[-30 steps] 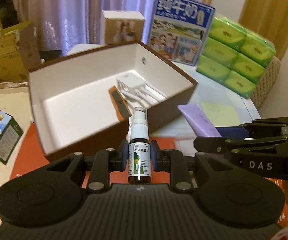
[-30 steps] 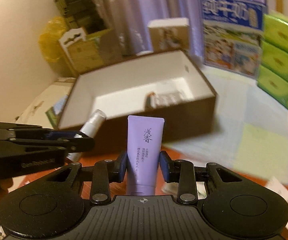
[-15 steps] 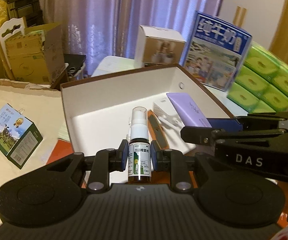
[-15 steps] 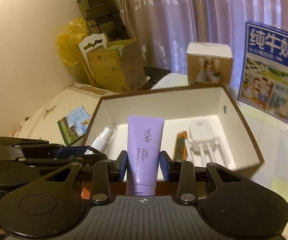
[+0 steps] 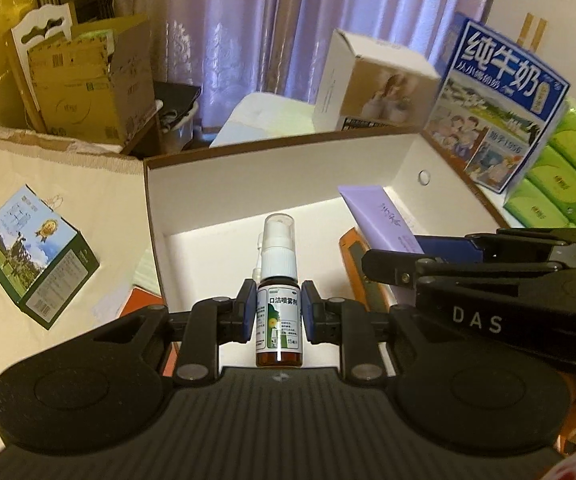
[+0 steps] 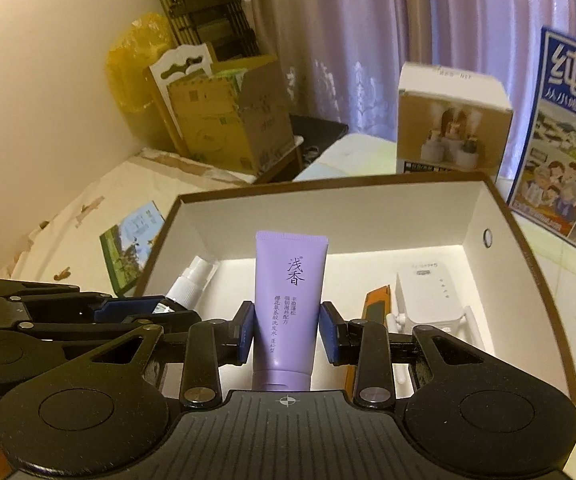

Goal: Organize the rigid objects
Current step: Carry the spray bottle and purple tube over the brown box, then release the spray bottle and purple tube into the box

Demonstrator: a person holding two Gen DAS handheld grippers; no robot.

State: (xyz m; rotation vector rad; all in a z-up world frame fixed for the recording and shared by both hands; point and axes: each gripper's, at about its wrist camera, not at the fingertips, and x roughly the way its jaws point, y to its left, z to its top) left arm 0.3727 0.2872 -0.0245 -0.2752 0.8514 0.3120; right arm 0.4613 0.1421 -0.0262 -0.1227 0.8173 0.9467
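Step in hand: delivery of two items to the open box (image 5: 248, 184), both carried above its white interior and neither yet set down.

The left gripper (image 5: 278, 316) is clamped on a small brown spray bottle (image 5: 278, 332) with a white pump and clear cap, held upright over the near left part of the box floor. The right gripper (image 6: 286, 332) is clamped on a purple tube (image 6: 288, 296), crimped end up and cap end toward the camera, over the middle of the box. The two grippers sit side by side, close together.

Already lying on the box floor: one orange utility knife (image 6: 371, 304) and, just to its right, one white plug-in device with small antennas (image 6: 431, 304).

Judgement on the next move: each item needs lowering until it rests on bare floor, then release. The tube should land left of the knife, the bottle further left again; the arms are crowded, so releasing one at a time seems prudent. The bottle may topple if let go upright.

Count: one spray bottle, one tube, one knife, one white device, one box. Outside it, one small green carton (image 5: 36, 256), one white product box (image 5: 371, 84), one blue milk carton (image 5: 495, 104) and a stack of green tissue packs (image 5: 559, 176), number not fully visible.
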